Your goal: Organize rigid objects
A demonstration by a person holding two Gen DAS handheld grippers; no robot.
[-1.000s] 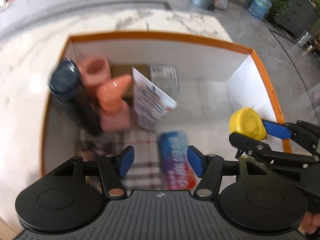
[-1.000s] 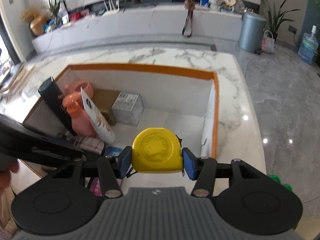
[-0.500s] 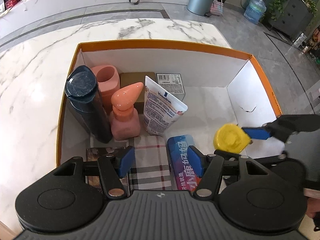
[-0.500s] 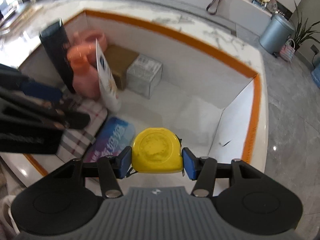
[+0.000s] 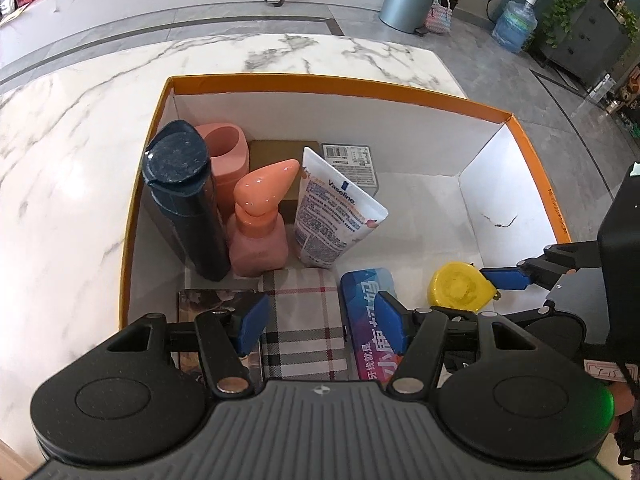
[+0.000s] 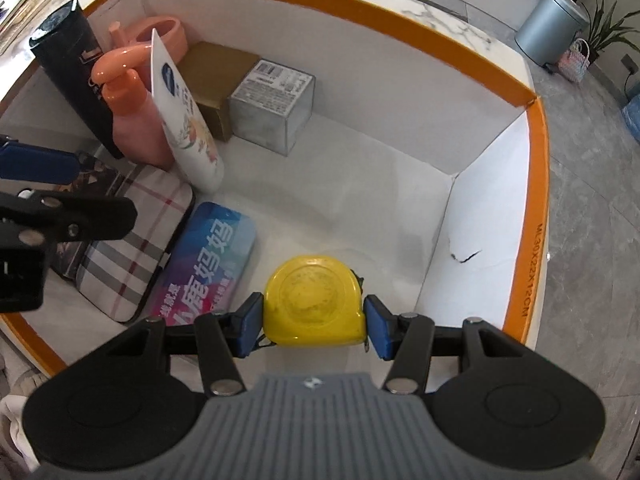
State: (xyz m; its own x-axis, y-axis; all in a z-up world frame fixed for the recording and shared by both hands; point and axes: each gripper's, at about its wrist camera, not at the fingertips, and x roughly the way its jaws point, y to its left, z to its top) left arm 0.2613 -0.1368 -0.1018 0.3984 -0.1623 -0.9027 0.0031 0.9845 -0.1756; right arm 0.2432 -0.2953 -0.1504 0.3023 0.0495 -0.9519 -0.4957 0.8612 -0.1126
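Observation:
My right gripper [image 6: 314,322] is shut on a yellow tape measure [image 6: 314,302] and holds it low inside the orange-rimmed white box [image 6: 536,128], near the box's front right part. The tape measure [image 5: 460,286] and the right gripper [image 5: 464,292] also show in the left wrist view, beside a blue tin [image 5: 370,320]. My left gripper [image 5: 320,322] is open and empty, above a plaid case [image 5: 302,316] at the box's front.
In the box stand a dark bottle [image 5: 184,204], a pink pump bottle [image 5: 258,224], a pink cup [image 5: 226,160], a Vaseline tube [image 5: 330,216], a brown box [image 6: 216,80] and a clear labelled box [image 6: 272,104]. The box sits on a marble counter [image 5: 60,160].
My right gripper has carried the tape measure from above the box rim down into the box, toward its floor beside the blue tin. My left gripper has stayed open over the plaid case.

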